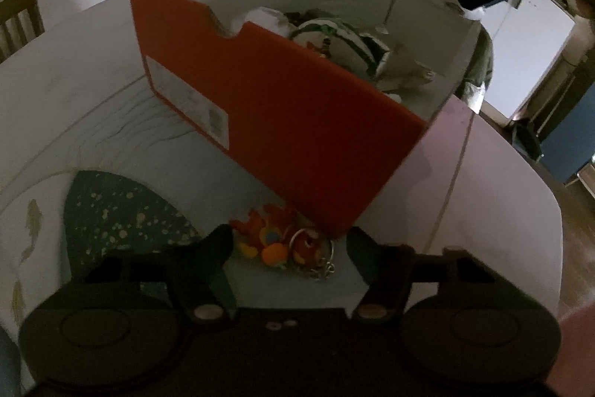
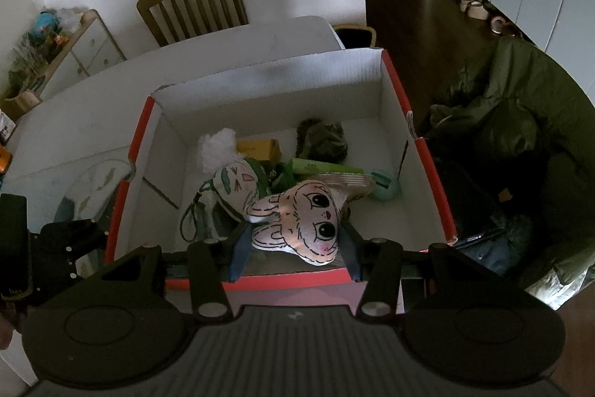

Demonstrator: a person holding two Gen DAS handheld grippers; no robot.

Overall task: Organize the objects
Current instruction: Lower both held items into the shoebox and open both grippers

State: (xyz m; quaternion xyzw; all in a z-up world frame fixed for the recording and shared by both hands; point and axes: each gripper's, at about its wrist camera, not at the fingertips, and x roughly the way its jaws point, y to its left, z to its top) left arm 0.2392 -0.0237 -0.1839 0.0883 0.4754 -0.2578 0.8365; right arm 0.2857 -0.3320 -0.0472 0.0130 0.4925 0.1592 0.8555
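The right claw [image 2: 295,244] hangs over the near end of the box [image 2: 431,159], its two fingers clamped on a flat bunny plush [image 2: 297,222] that it holds just above the heap inside. By the look of it this is the putting-away step: the plush is over the box but not yet let go. What comes next, I'd judge, is to lower it a little and part the fingers so it drops among the rest.

The left claw [image 1: 290,240] is down at the desk [image 1: 93,99] outside the box's red wall, fingers apart on either side of an orange charm [image 1: 266,240] with a key ring [image 1: 316,255]. They do not look to press on it. That charm seems the next thing to gather; it lies just beside the box's corner, so the fingers must close without catching the cardboard.

The box already holds a second drawn plush [image 2: 234,185], a white fluffy thing [image 2: 219,147], a yellow carton [image 2: 260,149], a green tube [image 2: 323,168] and a dark furry lump [image 2: 321,136]; the far end is bare. A chair [image 2: 193,6] stands beyond the desk, and a dark green coat [image 2: 513,121] lies off its right side.
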